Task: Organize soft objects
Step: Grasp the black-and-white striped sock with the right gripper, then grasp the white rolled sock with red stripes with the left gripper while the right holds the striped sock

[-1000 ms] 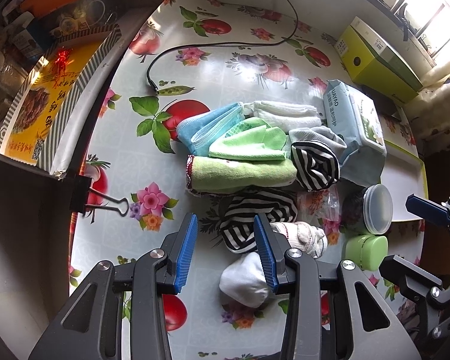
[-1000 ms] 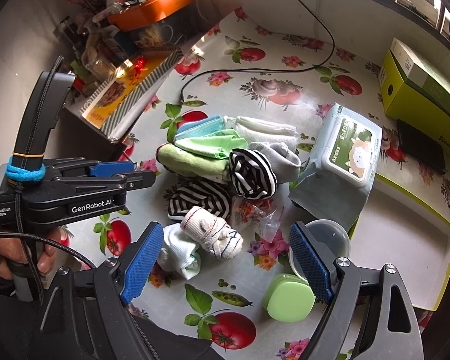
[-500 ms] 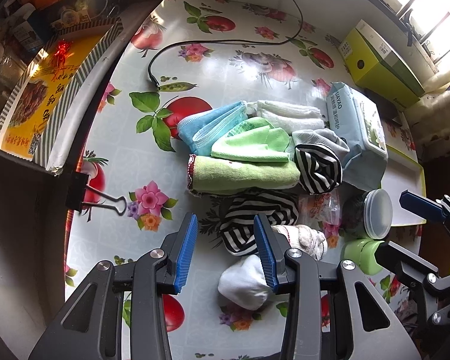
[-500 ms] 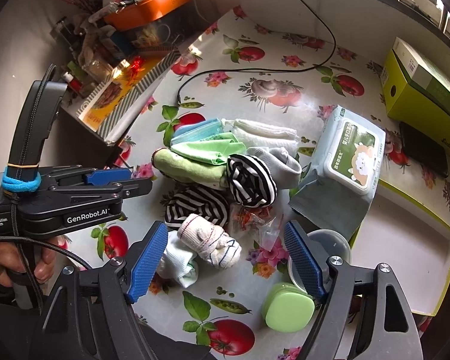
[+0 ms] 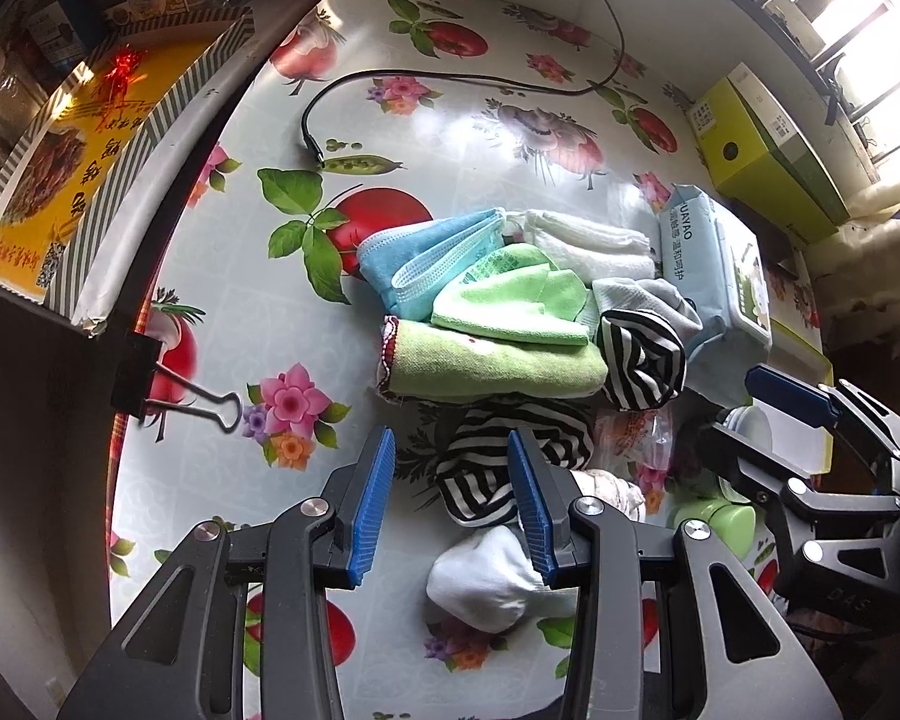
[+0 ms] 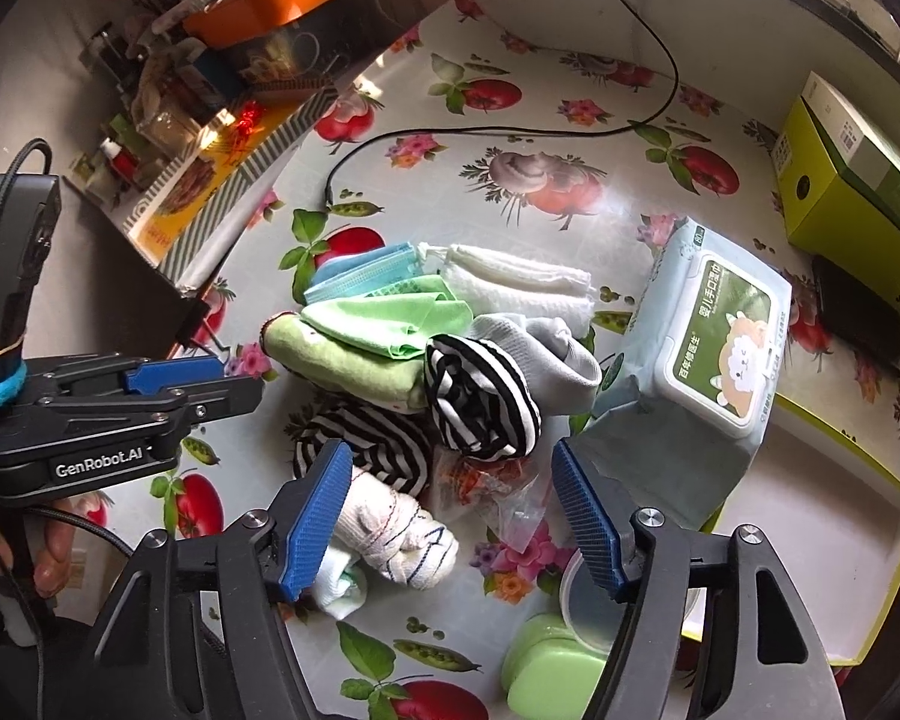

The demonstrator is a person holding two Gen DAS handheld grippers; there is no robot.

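Two handheld grippers hang over a fruit-print tablecloth (image 6: 510, 120) where a heap of soft goods waits to be sorted. Largest in the spread is a wet-wipes pack (image 6: 714, 336) at the right, next to folded cloths: a green towel (image 5: 492, 360), a lighter green cloth (image 5: 510, 300), a blue cloth (image 5: 420, 258) and a white cloth (image 6: 516, 288). A rolled black-and-white striped sock (image 6: 480, 402) and a grey sock (image 6: 546, 348) sit against the towels, with a flatter striped piece (image 5: 510, 450) below them. Nearest the cameras lie a cream sock roll with thin stripes (image 6: 396, 528) and a white sock bundle (image 5: 486, 588). The right gripper (image 6: 450, 522) is closing its still-wide jaws around the cream roll without pressing it; crumpled clear wrapping (image 6: 498, 492) also lies between the pads. The left gripper (image 5: 450, 504) stands partly open and empty over the flat striped piece. Judging by this, the pick-up of the cream roll is under way; next the pads need to drop lower and pinch the roll alone, clear of the wrapping.
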